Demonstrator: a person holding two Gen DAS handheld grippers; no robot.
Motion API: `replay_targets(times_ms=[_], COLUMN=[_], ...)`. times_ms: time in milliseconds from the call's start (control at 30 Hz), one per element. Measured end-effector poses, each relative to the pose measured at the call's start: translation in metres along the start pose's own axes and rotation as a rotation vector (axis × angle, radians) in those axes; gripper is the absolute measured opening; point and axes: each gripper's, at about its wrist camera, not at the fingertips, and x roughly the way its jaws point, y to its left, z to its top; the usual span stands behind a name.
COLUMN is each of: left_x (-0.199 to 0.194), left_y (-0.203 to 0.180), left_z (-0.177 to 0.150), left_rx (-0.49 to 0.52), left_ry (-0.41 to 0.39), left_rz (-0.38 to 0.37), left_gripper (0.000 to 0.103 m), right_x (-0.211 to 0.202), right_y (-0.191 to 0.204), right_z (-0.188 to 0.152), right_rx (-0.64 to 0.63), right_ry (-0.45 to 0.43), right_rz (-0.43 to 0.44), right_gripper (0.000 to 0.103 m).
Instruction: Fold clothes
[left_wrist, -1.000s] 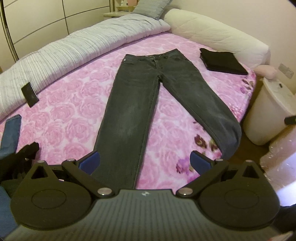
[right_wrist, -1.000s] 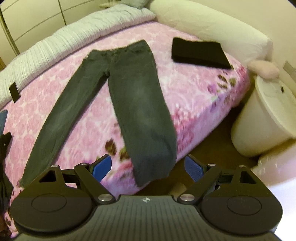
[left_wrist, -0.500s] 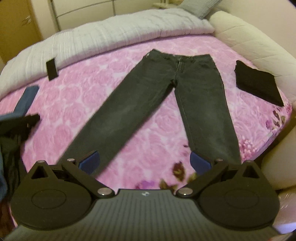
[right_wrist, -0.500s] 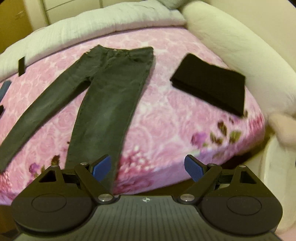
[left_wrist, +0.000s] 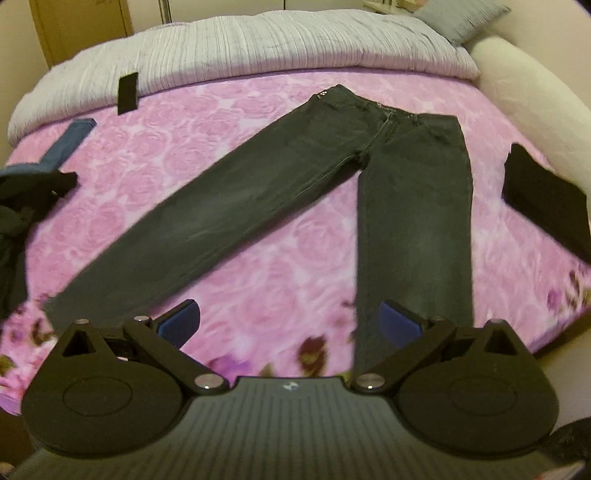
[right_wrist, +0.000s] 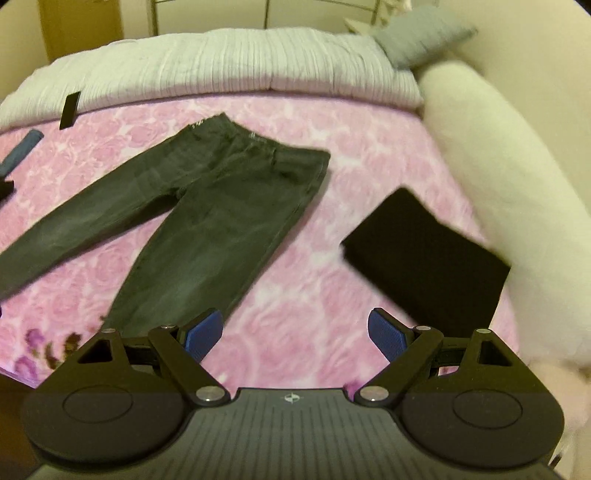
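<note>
Jeans (left_wrist: 413, 206) flat on pink bedsheet (left_wrist: 280, 280), legs splayed; left tongs (left_wrist: 290, 323), right tongs (right_wrist: 295, 332) spread wide, empty.

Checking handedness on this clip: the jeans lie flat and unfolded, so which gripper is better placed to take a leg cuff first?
Left, probably. The left gripper hangs open over the near edge of the bed, with a jeans cuff by each finger. The right gripper, also open, faces bare sheet between the jeans and the folded black garment.

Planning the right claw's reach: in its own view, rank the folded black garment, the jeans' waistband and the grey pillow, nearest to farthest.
1. Folded black garment, just ahead, right side.
2. Jeans' waistband, mid-bed, left of centre.
3. Grey pillow, far corner, upper right.
</note>
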Motion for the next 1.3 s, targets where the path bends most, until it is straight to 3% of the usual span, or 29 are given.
replay_targets(times_ms=[100,333,467,600,733,967,1167,1300], left_x=[0.006,0.012,0.002,-0.01,-0.004,0.054,0.136,0.198], left_y=[-0.021,-0.076,-0.115,-0.16,-0.203,-0.254,-0.267,-0.26], left_z=[0.014,0.004,-0.027,-0.073,-0.125,-0.19,-0.224,-0.246], left_rx=[0.005,0.001,-0.082,-0.171,-0.181,-0.228,-0.213,-0.179], left_ry=[-0.023,-0.013,0.026,0.08,0.15,0.148,0.101,0.127], left_rz=[-0.01,0.147,0.292,0.363,0.411,0.461,0.545,0.62], left_gripper=[0.102,0.102,0.102,0.102,0.102,0.102,0.098,0.078], right_x=[0.004,0.053,0.084,0.106,0.121,0.138,0.149,0.17], right_y=[-0.014,-0.054,-0.078,-0.086,-0.074,-0.028,0.003,0.007], right_z=[0.017,0.035,0.043,0.048,0.045,0.025,0.003,-0.005], right_rx=[-0.051,-0.267,-0.436,-0.608,-0.72,-0.958,-1.127,-1.129], right_ry=[-0.025,-0.063,-0.104,-0.096,-0.078,-0.069,-0.117,-0.082], right_rz=[-0.004,0.089,0.204,0.263,0.312,0.374,0.374,0.332], right_gripper=[0.088,0.088,0.088,0.088,0.088,0.088,0.088,0.088])
